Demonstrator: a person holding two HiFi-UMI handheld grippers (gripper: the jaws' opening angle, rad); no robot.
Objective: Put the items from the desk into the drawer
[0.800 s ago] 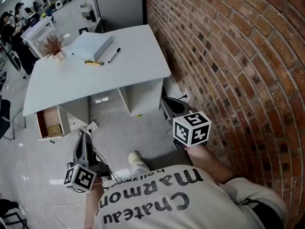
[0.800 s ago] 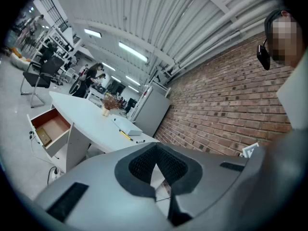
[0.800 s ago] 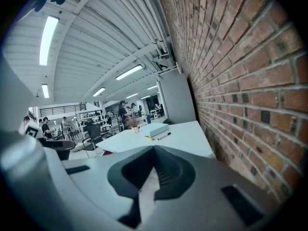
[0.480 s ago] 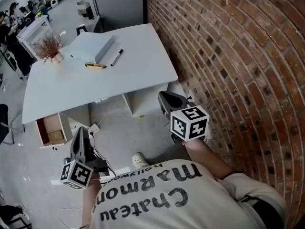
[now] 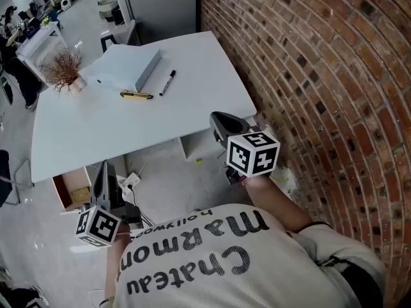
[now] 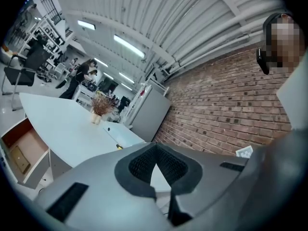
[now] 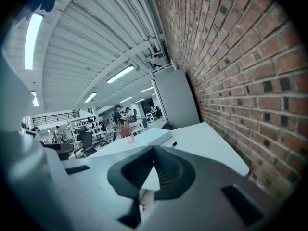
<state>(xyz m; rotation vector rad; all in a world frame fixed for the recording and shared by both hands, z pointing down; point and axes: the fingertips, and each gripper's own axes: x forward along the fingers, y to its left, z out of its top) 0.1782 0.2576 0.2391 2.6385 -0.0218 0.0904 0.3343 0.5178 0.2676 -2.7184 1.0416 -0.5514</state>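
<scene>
On the white desk (image 5: 96, 127) lie a flat white box (image 5: 128, 66), a black marker (image 5: 167, 82) and a yellow pen (image 5: 137, 95). Under the desk's left end a drawer (image 5: 64, 194) stands open, with a brown item (image 5: 80, 195) inside. My left gripper (image 5: 101, 169) is shut and empty, low beside the drawer. My right gripper (image 5: 217, 118) is shut and empty too, just short of the desk's near right corner. The left gripper view shows the desk (image 6: 57, 126) and the open drawer (image 6: 24, 150) beyond the shut left gripper (image 6: 155, 146). In the right gripper view the box (image 7: 154, 136) and marker (image 7: 173, 144) lie beyond the shut right gripper (image 7: 154, 149).
A dried plant in a small pot (image 5: 63, 69) stands at the desk's far left. A brick wall (image 5: 321, 76) runs along the right side. Cables and a power strip (image 5: 131, 179) lie on the floor under the desk. People and office desks (image 5: 26, 31) are far behind.
The desk has drawn nearer in the head view. Both grippers have come closer to it, the right one up to the near right corner, the left one beside the drawer.
</scene>
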